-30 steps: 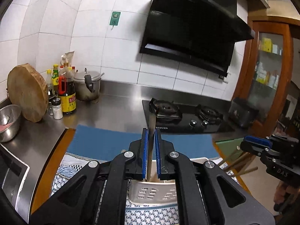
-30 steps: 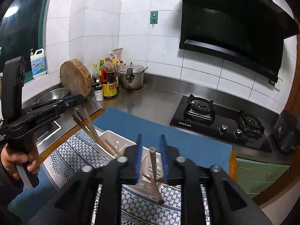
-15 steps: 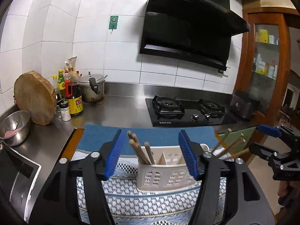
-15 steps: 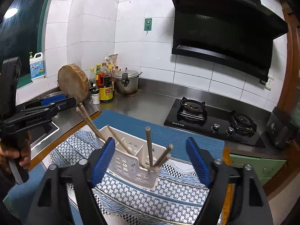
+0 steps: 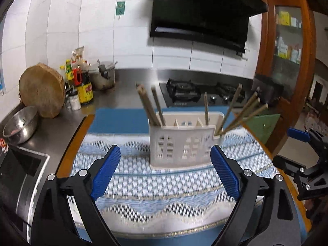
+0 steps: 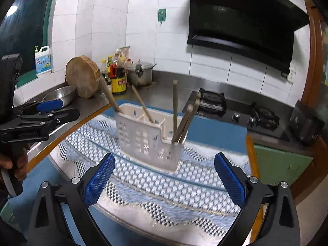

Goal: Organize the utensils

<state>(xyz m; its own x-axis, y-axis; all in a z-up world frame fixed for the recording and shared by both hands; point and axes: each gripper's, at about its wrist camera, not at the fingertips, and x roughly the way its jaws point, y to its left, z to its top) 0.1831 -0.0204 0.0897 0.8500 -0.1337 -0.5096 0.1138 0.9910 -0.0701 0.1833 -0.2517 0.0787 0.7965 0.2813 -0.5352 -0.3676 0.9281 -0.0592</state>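
Note:
A white slotted utensil holder (image 5: pixel 182 145) stands upright on a blue-and-white patterned cloth (image 5: pixel 164 184); it also shows in the right wrist view (image 6: pixel 147 141). Several wooden chopsticks (image 5: pixel 150 106) stand in its compartments, some leaning left, others (image 5: pixel 242 112) leaning right; the right wrist view shows them too (image 6: pixel 174 104). My left gripper (image 5: pixel 165 172) is open and empty, short of the holder. My right gripper (image 6: pixel 164 178) is open and empty, also short of it. Each gripper appears at the edge of the other's view, the left (image 6: pixel 44 112) and the right (image 5: pixel 297 147).
Behind the cloth lie a blue mat (image 5: pixel 123 119) and a steel counter with a gas hob (image 5: pixel 184 94). At the left stand sauce bottles (image 5: pixel 83 86), a pot (image 5: pixel 102 78), a round wooden board (image 5: pixel 41 90) and a steel bowl (image 5: pixel 19 125). A cabinet (image 5: pixel 287 51) stands at the right.
Both grippers held chopsticks above the holder one second ago, then opened and let them go into it. Both have since pulled back and away from the holder.

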